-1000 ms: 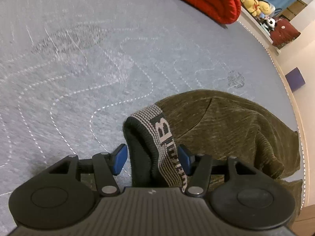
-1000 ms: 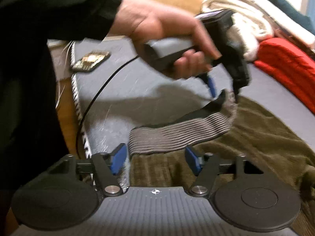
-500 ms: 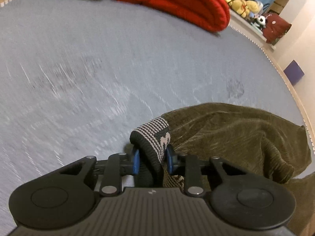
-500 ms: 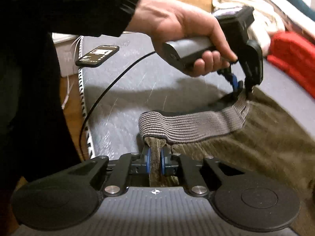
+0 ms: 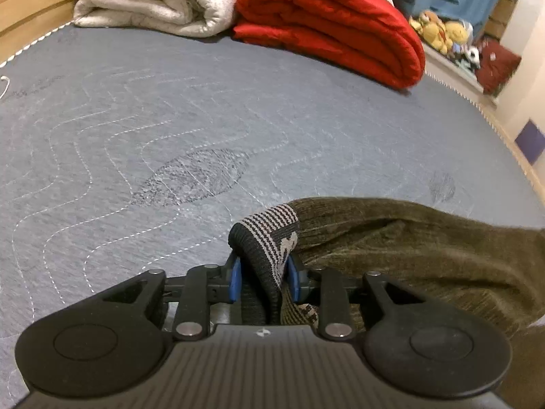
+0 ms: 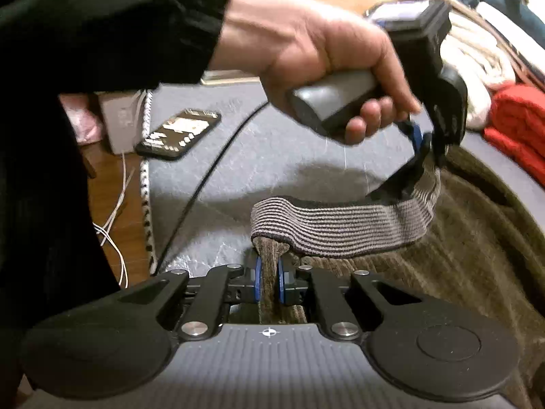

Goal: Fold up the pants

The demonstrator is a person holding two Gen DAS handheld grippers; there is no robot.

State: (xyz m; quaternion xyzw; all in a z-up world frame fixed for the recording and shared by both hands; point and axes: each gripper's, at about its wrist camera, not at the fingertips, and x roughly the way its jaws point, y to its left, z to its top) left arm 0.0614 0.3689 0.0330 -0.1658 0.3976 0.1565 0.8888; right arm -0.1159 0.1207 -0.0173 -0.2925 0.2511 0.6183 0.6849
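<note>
1. The grey quilted mattress [image 5: 170, 129] is taking up most of the left wrist view, with a wide bare stretch lying between the gripper and the far side; its corded edge [image 6: 147, 184] is running close beside the right gripper in the right wrist view, with wooden floor beyond it.
2. A folded red blanket [image 5: 327, 24] and a rolled white blanket [image 5: 153, 0] are sitting side by side at the far edge of the mattress, well apart from the pants.
3. The olive corduroy pants [image 5: 425, 248] are lying bunched on the near right part of the mattress, their striped grey waistband [image 6: 340, 225] being lifted and stretched between the two tools.
4. The left gripper [image 5: 264, 277] is pinching one end of the waistband between its blue pads; only the right wrist view is showing the person's left hand [image 6: 323, 54] gripping its handle above the mattress.
5. The right gripper [image 6: 269, 281] is pressing together on the olive fabric just under the other end of the waistband.
6. A phone [image 6: 178, 133] and a black cable [image 6: 211, 170] are lying on the mattress near its edge, showing only in the right wrist view.
</note>
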